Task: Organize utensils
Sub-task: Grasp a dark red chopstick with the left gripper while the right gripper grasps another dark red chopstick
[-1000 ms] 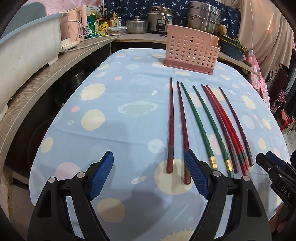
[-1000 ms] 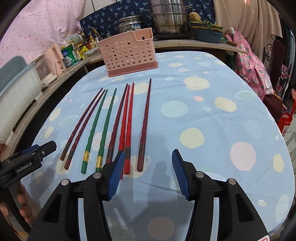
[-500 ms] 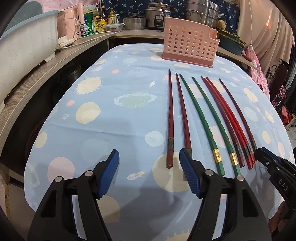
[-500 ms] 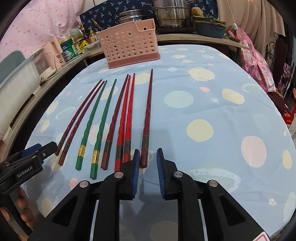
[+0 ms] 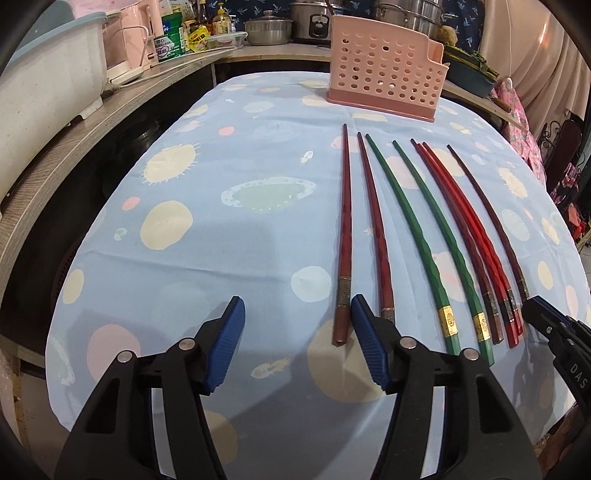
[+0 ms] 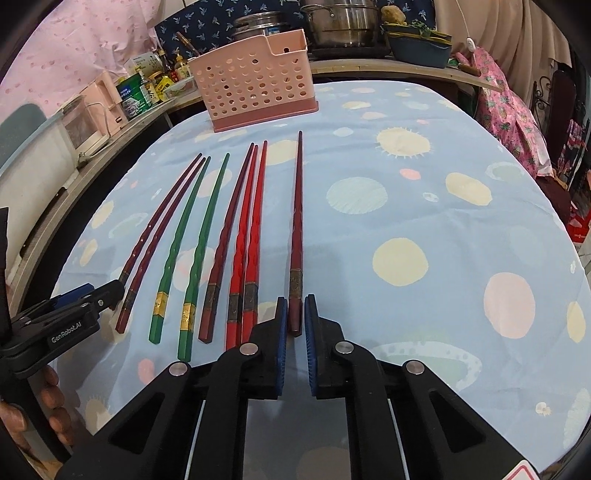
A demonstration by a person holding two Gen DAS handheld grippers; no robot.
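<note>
Several chopsticks lie side by side on the blue spotted tablecloth (image 6: 424, 206): dark red, green (image 6: 195, 240) and bright red (image 6: 251, 236) ones. My right gripper (image 6: 295, 314) has its jaws closed around the near end of the rightmost dark red chopstick (image 6: 296, 229), which still rests on the cloth. My left gripper (image 5: 297, 317) is open and empty, its right finger beside the near end of the leftmost dark red chopstick (image 5: 344, 229). A pink perforated utensil holder (image 6: 255, 81) stands at the far edge; it also shows in the left wrist view (image 5: 384, 70).
A wooden counter (image 5: 92, 122) runs along the left and back with a white tub (image 5: 44, 74), bottles, tins and steel pots (image 6: 340, 22). A pink patterned cloth (image 6: 506, 114) hangs at the right. The table edge is just below both grippers.
My right gripper moved forward and closed its jaws around the end of the rightmost dark red chopstick. My left gripper moved forward, stayed open and narrowed a little.
</note>
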